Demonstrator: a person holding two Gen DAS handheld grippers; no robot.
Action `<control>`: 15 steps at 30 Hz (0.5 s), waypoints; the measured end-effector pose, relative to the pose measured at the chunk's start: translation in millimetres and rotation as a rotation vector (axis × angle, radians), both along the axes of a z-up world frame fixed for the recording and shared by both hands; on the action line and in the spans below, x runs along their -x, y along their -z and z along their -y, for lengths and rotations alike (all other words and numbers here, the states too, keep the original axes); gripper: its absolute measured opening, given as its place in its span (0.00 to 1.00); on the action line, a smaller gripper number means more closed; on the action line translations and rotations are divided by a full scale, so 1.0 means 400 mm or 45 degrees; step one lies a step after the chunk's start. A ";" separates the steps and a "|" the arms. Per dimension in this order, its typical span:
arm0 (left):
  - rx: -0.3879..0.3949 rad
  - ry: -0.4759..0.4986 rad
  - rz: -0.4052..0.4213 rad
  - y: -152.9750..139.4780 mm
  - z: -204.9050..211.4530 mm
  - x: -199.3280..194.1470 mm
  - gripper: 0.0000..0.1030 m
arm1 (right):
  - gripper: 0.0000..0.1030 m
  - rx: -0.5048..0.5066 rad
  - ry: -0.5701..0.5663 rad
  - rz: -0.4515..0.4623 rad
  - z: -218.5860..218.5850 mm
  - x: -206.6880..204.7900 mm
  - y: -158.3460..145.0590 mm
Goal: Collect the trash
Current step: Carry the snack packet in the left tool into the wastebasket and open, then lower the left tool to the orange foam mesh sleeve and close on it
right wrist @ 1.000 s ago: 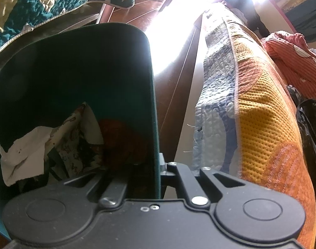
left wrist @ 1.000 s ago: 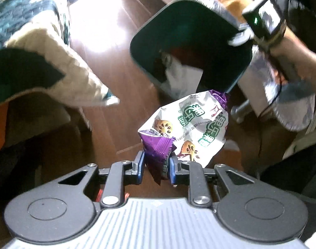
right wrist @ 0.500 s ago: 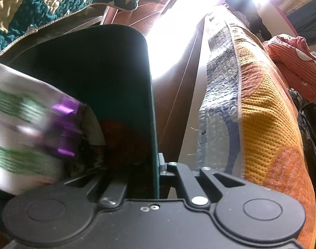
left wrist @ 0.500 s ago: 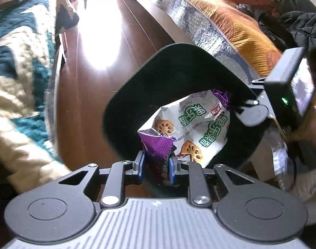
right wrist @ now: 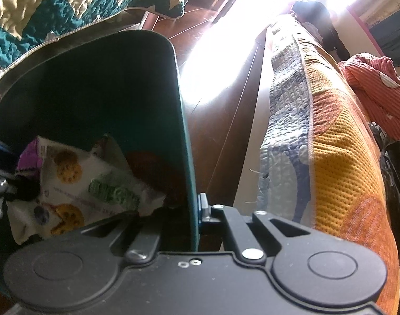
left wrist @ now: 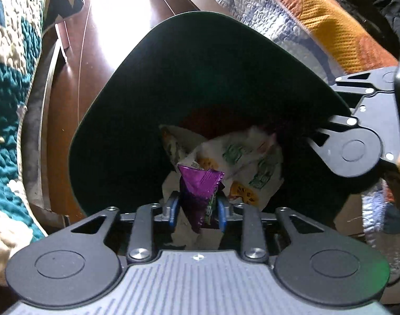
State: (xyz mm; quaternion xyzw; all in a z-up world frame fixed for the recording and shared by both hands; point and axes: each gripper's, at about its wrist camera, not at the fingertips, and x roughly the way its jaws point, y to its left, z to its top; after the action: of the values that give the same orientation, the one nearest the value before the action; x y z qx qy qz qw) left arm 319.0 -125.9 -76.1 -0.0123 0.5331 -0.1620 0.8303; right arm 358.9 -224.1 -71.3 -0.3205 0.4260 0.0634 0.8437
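Observation:
A dark green trash bin [left wrist: 200, 65] fills the left wrist view. My left gripper [left wrist: 197, 208] hangs over its near rim with the jaws opening. The purple end of a white, green and purple snack bag [left wrist: 242, 157] stands between the loosened pads, and the rest of the bag lies inside on other trash. In the right wrist view the bag [right wrist: 95, 181] rests on the bin's bottom. My right gripper [right wrist: 196, 210] is shut on the bin's [right wrist: 108, 84] thin side wall, one finger inside and hidden. That gripper [left wrist: 315, 132] also shows at the bin's right rim.
White paper [left wrist: 171, 144] and a reddish item [right wrist: 152, 165] lie in the bin under the bag. A teal and cream quilt [left wrist: 5, 78] hangs to the left, an orange and blue quilt [left wrist: 318, 26] to the right. Brown wooden floor [left wrist: 108, 26] runs between them.
My left gripper has carried the snack bag over the bin and down into it, and its jaws have spread around the bag's purple end. The right gripper has stayed on the bin wall.

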 end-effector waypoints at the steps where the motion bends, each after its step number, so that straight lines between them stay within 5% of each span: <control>1: 0.016 -0.006 -0.002 -0.003 -0.010 0.007 0.41 | 0.03 -0.002 0.002 0.000 0.001 -0.001 0.000; 3: 0.026 -0.013 0.014 -0.010 -0.021 0.018 0.60 | 0.03 -0.003 0.003 -0.001 0.000 -0.002 0.000; 10: 0.051 -0.020 0.031 -0.056 -0.096 0.102 0.61 | 0.03 -0.001 0.000 -0.001 0.000 0.000 0.000; 15: 0.041 -0.100 0.069 -0.083 -0.194 0.181 0.79 | 0.03 0.002 0.001 -0.002 0.000 -0.001 0.001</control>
State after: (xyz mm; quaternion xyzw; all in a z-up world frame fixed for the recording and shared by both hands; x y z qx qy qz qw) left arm 246.5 -48.1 -42.7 -0.0420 0.5067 -0.1381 0.8500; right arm 359.2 -224.2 -71.7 -0.3207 0.4269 0.0628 0.8432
